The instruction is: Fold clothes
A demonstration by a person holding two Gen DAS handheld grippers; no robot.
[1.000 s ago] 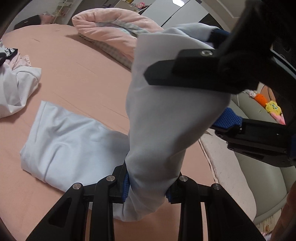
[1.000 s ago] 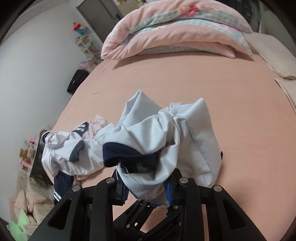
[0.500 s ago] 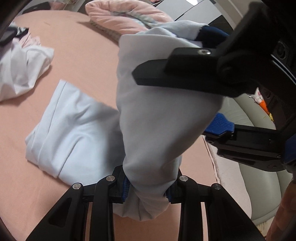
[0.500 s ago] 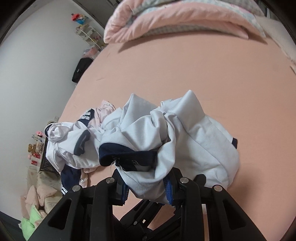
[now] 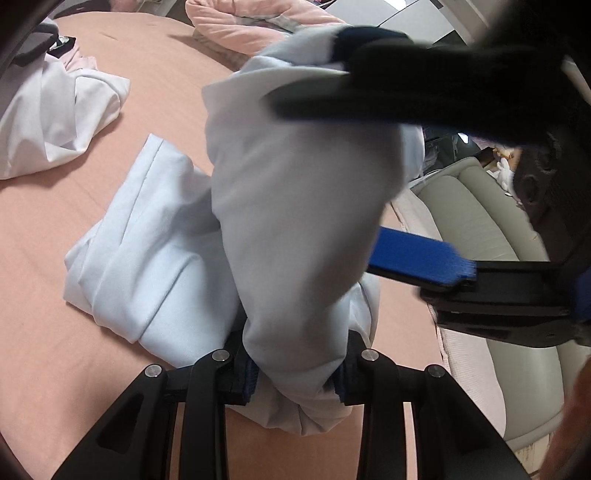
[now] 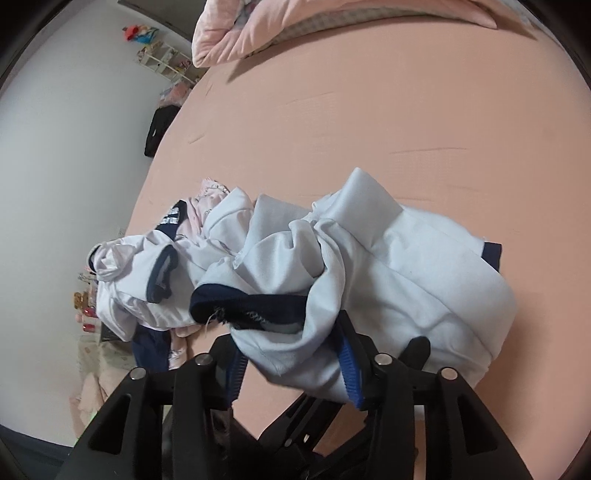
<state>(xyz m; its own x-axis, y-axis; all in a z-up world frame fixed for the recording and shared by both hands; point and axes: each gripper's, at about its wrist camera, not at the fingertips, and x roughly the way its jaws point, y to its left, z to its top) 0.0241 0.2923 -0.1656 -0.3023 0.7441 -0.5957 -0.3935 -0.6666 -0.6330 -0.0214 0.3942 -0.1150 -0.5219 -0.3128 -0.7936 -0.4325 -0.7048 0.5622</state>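
On the left side of the pink bed sheet [image 5: 48,266] lies a heap of white clothes [image 5: 55,110], crumpled, with a bit of pale pink cloth and something dark at its far edge. Just right of that heap, and apart from it, the pale blue garment [image 5: 155,236] has its lower part spread in loose folds on the sheet. From there the garment rises in a thick bunched column, and the left gripper [image 5: 295,373] is clenched on the bottom of that column, cloth bulging out below its fingers. Higher up and to the right, the right gripper [image 5: 369,177] pinches the top of the same column between its black upper finger and its blue-padded lower one; a dark navy band of the garment shows at that top edge. In the right wrist view the garment [image 6: 388,280] is bunched between the right gripper's blue pads [image 6: 349,362], with the navy band [image 6: 251,314] draped near them. Farthest right, beyond the bed's edge, stands a grey-green padded seat [image 5: 480,229]. A pink quilt [image 6: 295,26] is piled at the far end of the bed.
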